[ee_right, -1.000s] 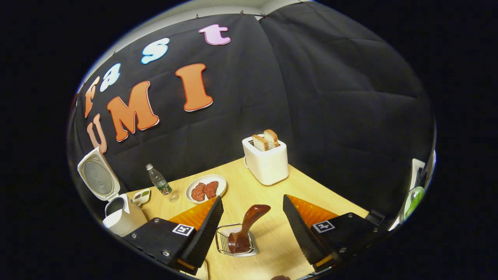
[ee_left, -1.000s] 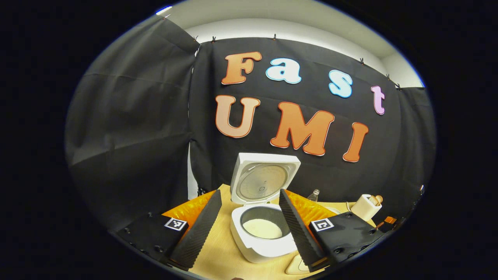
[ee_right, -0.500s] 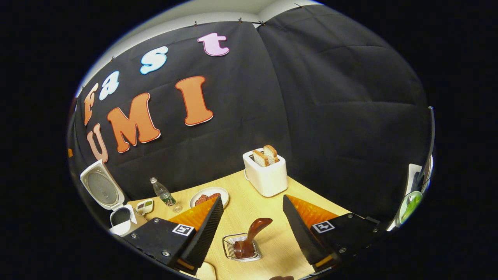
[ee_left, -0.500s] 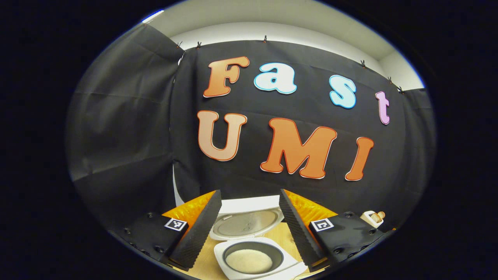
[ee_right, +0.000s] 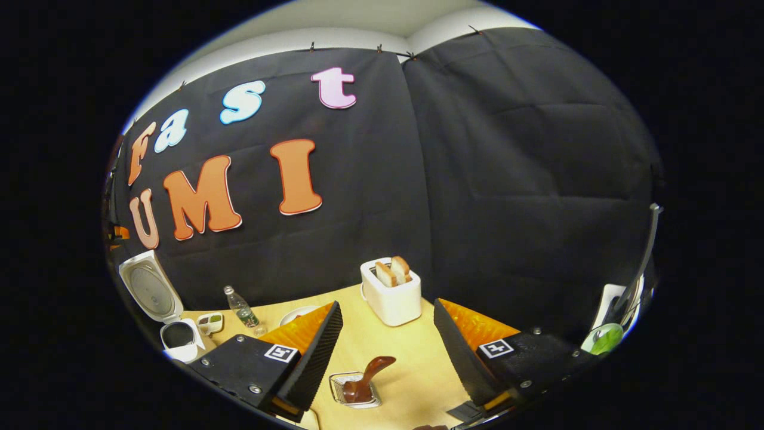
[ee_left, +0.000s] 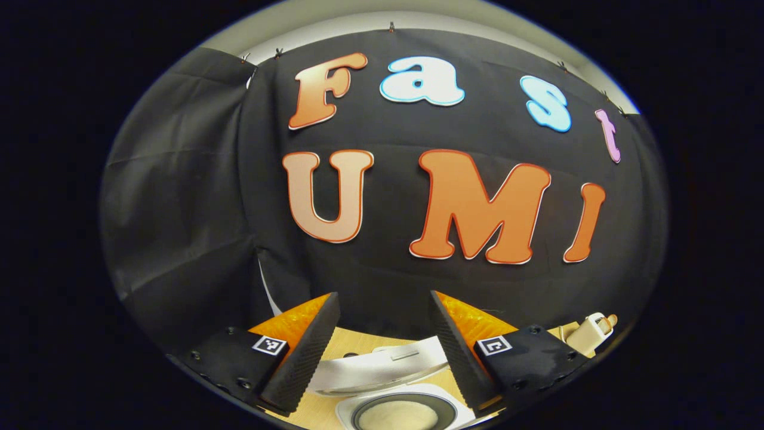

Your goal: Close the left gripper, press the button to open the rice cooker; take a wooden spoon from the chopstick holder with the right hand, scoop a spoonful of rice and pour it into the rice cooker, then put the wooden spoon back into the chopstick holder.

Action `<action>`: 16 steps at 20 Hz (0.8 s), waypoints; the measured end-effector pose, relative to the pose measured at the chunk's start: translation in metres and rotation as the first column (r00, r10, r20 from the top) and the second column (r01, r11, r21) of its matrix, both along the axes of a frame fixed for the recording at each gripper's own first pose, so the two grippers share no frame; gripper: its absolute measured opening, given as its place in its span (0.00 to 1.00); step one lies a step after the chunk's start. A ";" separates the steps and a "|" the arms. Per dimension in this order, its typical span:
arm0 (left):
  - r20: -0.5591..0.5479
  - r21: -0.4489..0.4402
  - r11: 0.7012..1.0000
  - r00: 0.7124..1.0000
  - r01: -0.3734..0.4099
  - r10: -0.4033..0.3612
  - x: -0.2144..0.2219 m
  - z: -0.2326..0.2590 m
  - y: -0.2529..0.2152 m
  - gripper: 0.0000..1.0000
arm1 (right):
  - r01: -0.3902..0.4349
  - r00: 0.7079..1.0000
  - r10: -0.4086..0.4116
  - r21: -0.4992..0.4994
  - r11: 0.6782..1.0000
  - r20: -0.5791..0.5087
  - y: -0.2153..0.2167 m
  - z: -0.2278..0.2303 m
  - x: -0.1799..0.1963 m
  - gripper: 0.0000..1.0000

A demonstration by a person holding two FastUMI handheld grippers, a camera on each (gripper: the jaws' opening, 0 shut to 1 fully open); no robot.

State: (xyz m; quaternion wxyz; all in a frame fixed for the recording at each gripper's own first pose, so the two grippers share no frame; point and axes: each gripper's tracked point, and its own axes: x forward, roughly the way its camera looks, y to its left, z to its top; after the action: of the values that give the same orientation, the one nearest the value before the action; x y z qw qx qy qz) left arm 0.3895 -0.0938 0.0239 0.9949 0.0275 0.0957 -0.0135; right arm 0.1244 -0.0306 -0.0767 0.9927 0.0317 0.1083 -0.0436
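Observation:
The white rice cooker sits at the bottom edge of the left gripper view, its lid raised and white rice lying in the dark pot. My left gripper hangs above and just in front of it, open and holding nothing. In the right gripper view the brown wooden spoon leans in a small wire chopstick holder on the table. My right gripper is open above the holder, well apart from the spoon. The cooker also appears far left there, with its lid up.
On the light wooden table stand a white toaster with two bread slices, a plastic bottle, a white plate and a small sauce dish. The toaster also shows right of the left gripper. Black cloth walls close the back and sides.
Both grippers drew back and tilted upward. The rice cooker slid down to the bottom edge of the left gripper view. The holder and spoon look smaller and farther from the right gripper.

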 end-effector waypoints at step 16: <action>-0.088 -0.045 0.999 0.996 -0.004 0.000 -0.034 -0.059 0.003 0.99 | -0.156 0.979 0.166 -0.086 0.984 0.119 0.065 0.098 -0.033 0.95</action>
State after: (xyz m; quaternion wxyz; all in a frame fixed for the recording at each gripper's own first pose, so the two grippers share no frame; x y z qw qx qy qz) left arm 0.3555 -0.0912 -0.0350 0.9902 0.0042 0.1390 -0.0158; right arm 0.0918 0.0347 0.0214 0.9983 -0.0124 0.0458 0.0350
